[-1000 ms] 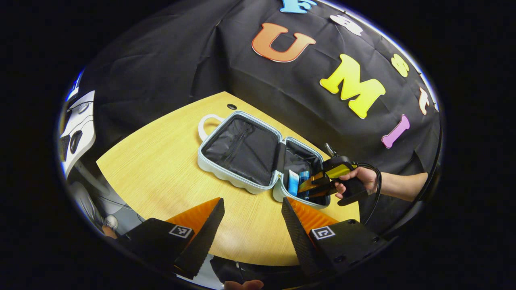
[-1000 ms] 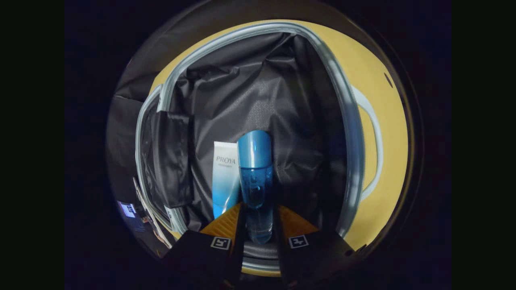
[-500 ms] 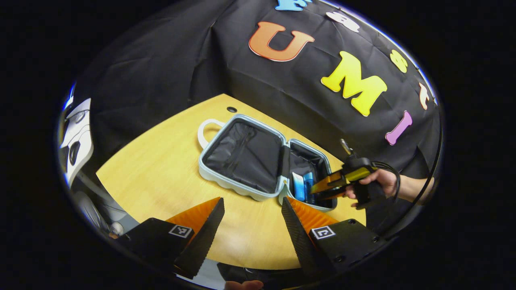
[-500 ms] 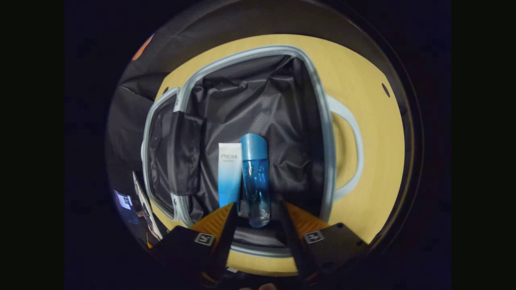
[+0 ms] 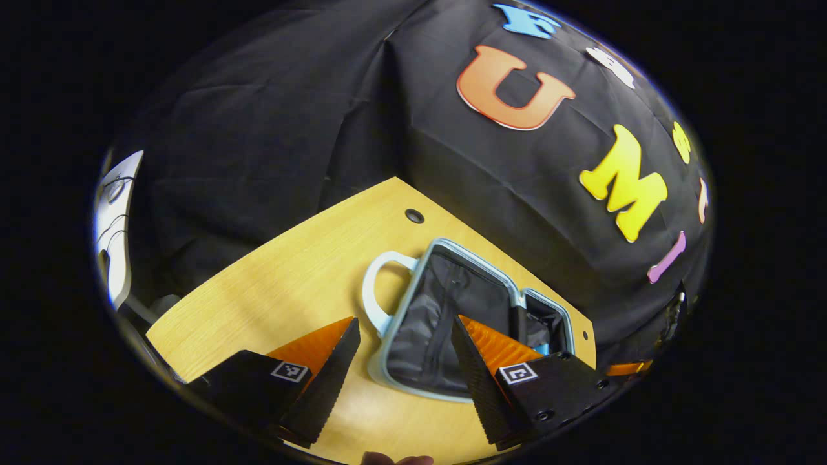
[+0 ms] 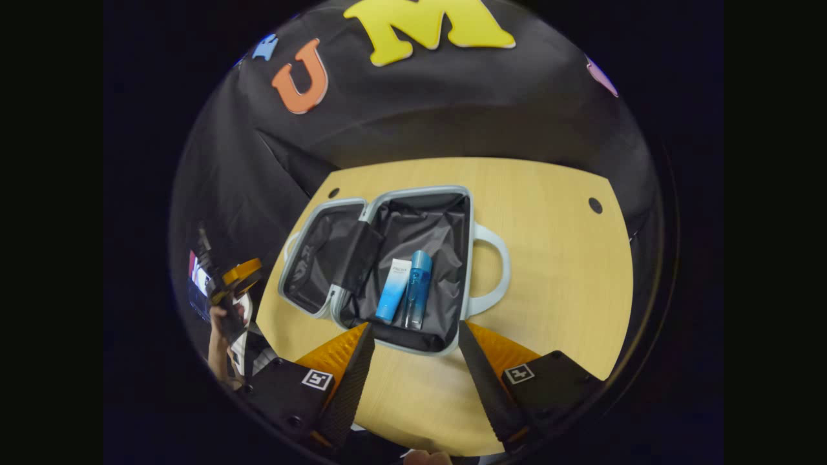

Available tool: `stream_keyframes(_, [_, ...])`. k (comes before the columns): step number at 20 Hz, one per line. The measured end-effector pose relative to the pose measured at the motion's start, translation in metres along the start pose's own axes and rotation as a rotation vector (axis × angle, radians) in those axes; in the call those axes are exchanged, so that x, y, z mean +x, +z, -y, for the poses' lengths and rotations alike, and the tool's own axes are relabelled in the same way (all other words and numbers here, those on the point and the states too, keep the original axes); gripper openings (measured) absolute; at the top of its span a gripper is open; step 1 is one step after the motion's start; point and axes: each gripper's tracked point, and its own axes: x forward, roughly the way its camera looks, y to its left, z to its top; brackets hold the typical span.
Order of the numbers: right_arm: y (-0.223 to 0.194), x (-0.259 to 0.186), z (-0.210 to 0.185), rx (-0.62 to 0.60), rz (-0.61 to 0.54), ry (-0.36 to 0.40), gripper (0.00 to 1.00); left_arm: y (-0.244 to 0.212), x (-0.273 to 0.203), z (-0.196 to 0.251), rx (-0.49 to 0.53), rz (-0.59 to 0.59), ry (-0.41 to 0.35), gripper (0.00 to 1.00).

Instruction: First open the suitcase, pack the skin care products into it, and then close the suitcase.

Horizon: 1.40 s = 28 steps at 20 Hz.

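A pale suitcase (image 6: 468,258) lies open flat on the wooden table (image 6: 555,271), its dark lining showing. In its right half a white-and-blue tube (image 6: 394,289) and a blue bottle (image 6: 417,287) lie side by side. My right gripper (image 6: 415,326) hovers open above the case's near edge, holding nothing. In the right gripper view the left gripper (image 6: 236,278) is at the far left, held by a hand (image 6: 219,323). In the left gripper view my left gripper (image 5: 404,321) stands open over the suitcase (image 5: 446,244), next to its white handle (image 5: 375,297).
The table (image 5: 291,278) has small round holes (image 6: 595,205) near its far corners, and the black cloth wall rises right behind it. A second white handle (image 6: 497,271) sticks out on the case's right side. White equipment (image 5: 113,213) stands beyond the table's left edge.
My right gripper let go of the blue bottle, opened and pulled back up out of the suitcase. My left gripper moved in closer to the open case, near its handle.
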Motion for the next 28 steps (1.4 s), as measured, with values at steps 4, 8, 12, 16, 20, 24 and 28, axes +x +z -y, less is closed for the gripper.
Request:
stream_keyframes(4, [-0.017, -0.049, 0.038, 0.072, 0.068, -0.044, 0.77, -0.001, 0.058, -0.039, -0.050, -0.077, 0.056, 0.91])
stream_keyframes(8, [-0.036, -0.082, 0.065, 0.206, 0.105, -0.084, 0.77, -0.005, 0.093, -0.046, -0.076, -0.132, 0.042, 0.87])
stream_keyframes(12, [-0.046, -0.102, 0.078, 0.275, 0.144, -0.124, 0.78, -0.014, 0.118, -0.043, -0.054, -0.181, 0.067, 0.81])
stream_keyframes(16, [-0.044, -0.125, 0.078, 0.235, 0.203, -0.133, 0.77, -0.010, 0.133, -0.046, -0.044, -0.171, 0.120, 0.36])
stream_keyframes(20, [-0.032, -0.140, 0.076, 0.165, 0.297, -0.147, 0.72, -0.009, 0.133, -0.042, -0.099, -0.215, 0.141, 0.19])
stream_keyframes(24, [-0.024, -0.149, 0.066, 0.141, 0.374, -0.122, 0.77, 0.007, 0.112, -0.027, -0.098, -0.189, 0.157, 0.14])
stream_keyframes(28, [-0.010, -0.155, 0.062, 0.019, 0.435, -0.131, 0.72, 0.063, 0.068, 0.038, -0.031, -0.052, 0.075, 0.11])
